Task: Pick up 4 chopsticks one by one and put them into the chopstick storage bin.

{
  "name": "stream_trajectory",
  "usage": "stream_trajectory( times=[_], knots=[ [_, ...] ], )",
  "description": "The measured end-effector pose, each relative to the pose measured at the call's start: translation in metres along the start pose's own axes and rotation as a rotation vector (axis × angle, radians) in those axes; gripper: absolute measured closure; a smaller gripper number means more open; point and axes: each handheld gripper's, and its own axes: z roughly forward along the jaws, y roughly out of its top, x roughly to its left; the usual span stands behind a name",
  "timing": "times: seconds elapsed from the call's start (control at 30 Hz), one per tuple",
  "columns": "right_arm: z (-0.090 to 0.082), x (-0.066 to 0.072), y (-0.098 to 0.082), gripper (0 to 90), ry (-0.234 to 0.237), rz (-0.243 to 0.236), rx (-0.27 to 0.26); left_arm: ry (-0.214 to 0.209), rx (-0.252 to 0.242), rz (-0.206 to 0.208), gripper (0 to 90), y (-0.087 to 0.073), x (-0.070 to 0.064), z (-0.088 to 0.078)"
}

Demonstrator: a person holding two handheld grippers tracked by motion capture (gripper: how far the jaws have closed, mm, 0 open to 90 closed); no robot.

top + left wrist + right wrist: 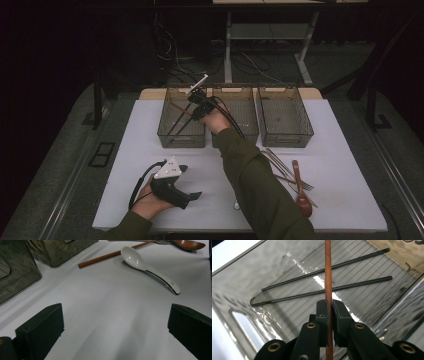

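My right gripper (195, 111) hangs over the left clear bin (170, 137) at the back of the table. In the right gripper view its jaws (330, 306) are shut on a brown chopstick (328, 270) that runs upright between the pads. Below it, two black chopsticks (324, 271) lie on the ribbed floor of that bin. My left gripper (192, 182) rests near the table's front left, jaws open (115, 315) with only bare white table between them. Beyond it lie a white spoon (147, 267) and another brown chopstick (110, 255).
Two more clear bins, a middle bin (245, 135) and a right bin (285, 117), stand beside the left one. Metal cutlery (285, 170) and a brown wooden spoon (300, 192) lie at the front right. The person's right sleeve (255, 185) crosses the table's middle.
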Motion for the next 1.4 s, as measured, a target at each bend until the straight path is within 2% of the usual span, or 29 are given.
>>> stream_trajectory(
  times=[0.17, 0.27, 0.3, 0.33, 0.47, 0.77, 0.87, 0.93, 1.03, 1.07, 1.1, 1.17, 1.2, 1.23, 1.4],
  knots=[
    [0.005, 0.001, 0.002, 81.6, 0.01, 0.011, -0.004, -0.003, -0.003, -0.009, 0.0, 0.0, 0.0, 0.0],
    [0.004, 0.001, 0.003, 70.4, 0.013, 0.006, -0.025, -0.001, -0.003, -0.003, 0.0, 0.0, 0.0, 0.0],
    [0.004, 0.001, 0.003, 70.4, 0.013, 0.006, -0.025, -0.001, -0.003, -0.003, 0.0, 0.0, 0.0, 0.0],
    [0.0, 0.001, 0.004, 64.9, 0.021, 0.006, -0.043, -0.001, -0.003, -0.003, 0.0, 0.0, 0.0, 0.0],
    [-0.007, 0.001, 0.003, 55.4, 0.031, -0.008, -0.054, 0.001, 0.001, -0.005, 0.0, 0.0, -0.001, 0.0],
    [-0.024, -0.001, -0.001, 46.6, 0.073, -0.014, -0.105, 0.001, 0.003, -0.006, 0.0, -0.001, 0.0, 0.0],
    [-0.035, -0.002, -0.006, 43.8, 0.104, -0.025, -0.132, 0.004, 0.005, -0.006, 0.0, -0.001, 0.0, 0.0],
    [-0.04, -0.003, -0.01, 47.1, 0.126, -0.035, -0.142, 0.004, 0.005, -0.006, 0.0, -0.001, 0.0, 0.0],
    [-0.048, -0.001, -0.019, 64.5, 0.168, -0.068, -0.136, 0.006, 0.006, -0.004, 0.0, -0.001, 0.0, 0.0],
    [-0.05, 0.0, -0.022, 70.4, 0.163, -0.094, -0.123, 0.006, 0.006, -0.004, 0.0, -0.001, 0.0, 0.0],
    [-0.052, 0.0, -0.026, 74.5, 0.16, -0.116, -0.118, 0.007, 0.007, -0.005, 0.0, -0.001, 0.0, 0.0],
    [-0.056, 0.001, -0.034, 81.5, 0.173, -0.127, -0.117, 0.007, 0.013, -0.004, 0.0, -0.002, -0.001, 0.0],
    [-0.056, 0.001, -0.034, 81.5, 0.173, -0.127, -0.117, 0.007, 0.013, -0.004, 0.0, -0.002, -0.001, 0.0],
    [-0.06, 0.0, -0.041, 87.6, 0.197, -0.14, -0.11, 0.007, 0.013, -0.004, 0.0, -0.002, -0.001, 0.0],
    [-0.063, -0.001, -0.053, 89.3, 0.207, -0.158, -0.088, 0.01, 0.014, -0.006, 0.0, -0.002, -0.001, 0.0]
  ],
)
